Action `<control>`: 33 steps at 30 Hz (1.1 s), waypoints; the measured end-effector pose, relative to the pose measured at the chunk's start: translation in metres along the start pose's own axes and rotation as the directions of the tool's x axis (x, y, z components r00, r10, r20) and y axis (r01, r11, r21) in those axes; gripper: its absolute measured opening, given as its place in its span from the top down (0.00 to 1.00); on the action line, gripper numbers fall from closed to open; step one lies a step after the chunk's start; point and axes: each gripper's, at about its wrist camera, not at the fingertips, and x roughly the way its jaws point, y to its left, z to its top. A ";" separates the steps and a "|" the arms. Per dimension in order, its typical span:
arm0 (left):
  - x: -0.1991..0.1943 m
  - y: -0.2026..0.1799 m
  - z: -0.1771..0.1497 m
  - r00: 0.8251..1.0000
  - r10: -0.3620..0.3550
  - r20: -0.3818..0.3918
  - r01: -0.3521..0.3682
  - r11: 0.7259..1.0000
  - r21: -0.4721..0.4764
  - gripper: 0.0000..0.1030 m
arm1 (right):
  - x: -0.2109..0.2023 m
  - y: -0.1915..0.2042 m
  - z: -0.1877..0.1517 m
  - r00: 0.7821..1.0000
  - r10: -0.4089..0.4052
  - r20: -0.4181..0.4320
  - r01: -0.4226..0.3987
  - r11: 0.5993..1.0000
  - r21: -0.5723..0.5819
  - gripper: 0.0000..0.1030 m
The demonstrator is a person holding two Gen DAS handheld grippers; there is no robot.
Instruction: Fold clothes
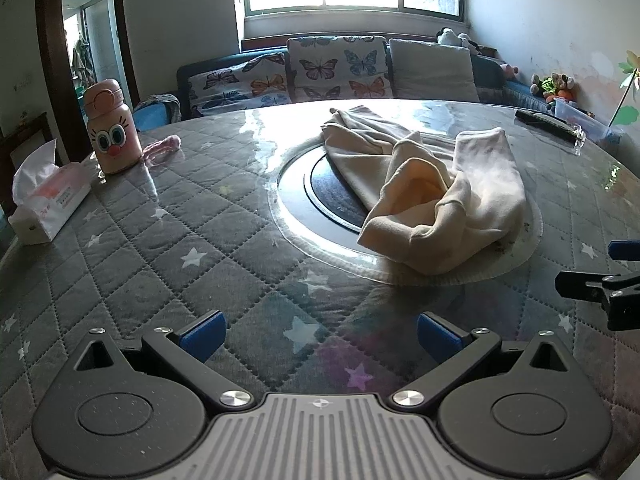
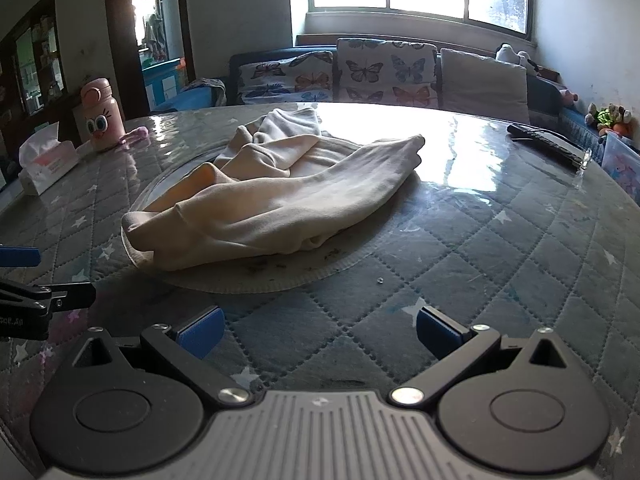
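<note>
A cream garment (image 1: 432,192) lies crumpled in a heap on the round centre plate (image 1: 296,184) of the table. In the right wrist view the same garment (image 2: 280,196) stretches from centre left toward the back. My left gripper (image 1: 320,334) hovers open over the quilted cloth, short of the garment, with nothing between its blue pads. My right gripper (image 2: 320,332) is likewise open and empty, just in front of the garment's near edge. The right gripper's fingers (image 1: 592,284) show at the right edge of the left wrist view; the left gripper's fingers (image 2: 40,292) show at the left edge of the right wrist view.
A pink cartoon-face bottle (image 1: 112,128), a tissue box (image 1: 44,200) and a pink strap (image 1: 164,148) sit at the table's left. A dark remote (image 2: 544,144) lies at the far right. A grey quilted star cloth (image 1: 160,264) covers the table. A sofa with butterfly cushions (image 1: 332,68) stands behind.
</note>
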 end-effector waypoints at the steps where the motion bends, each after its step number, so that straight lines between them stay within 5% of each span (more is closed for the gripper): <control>1: 0.001 0.000 0.000 1.000 0.000 -0.001 0.000 1.000 0.001 0.00 | 0.001 0.001 0.001 1.000 0.001 -0.001 -0.001 1.000 -0.003 0.00; 22: 0.004 -0.001 0.033 0.999 0.005 0.037 -0.006 0.999 0.046 0.00 | 0.016 0.000 0.028 1.000 0.027 -0.011 -0.027 0.999 -0.021 0.00; 30: 0.009 -0.010 0.074 0.995 -0.035 0.098 0.025 0.995 0.100 0.00 | 0.026 -0.009 0.045 1.000 0.025 -0.012 -0.025 1.000 -0.013 0.00; 33: 0.015 -0.018 0.091 0.991 -0.065 0.113 0.050 0.990 0.132 0.08 | 0.033 -0.016 0.055 1.000 0.015 -0.018 -0.015 1.000 -0.006 0.00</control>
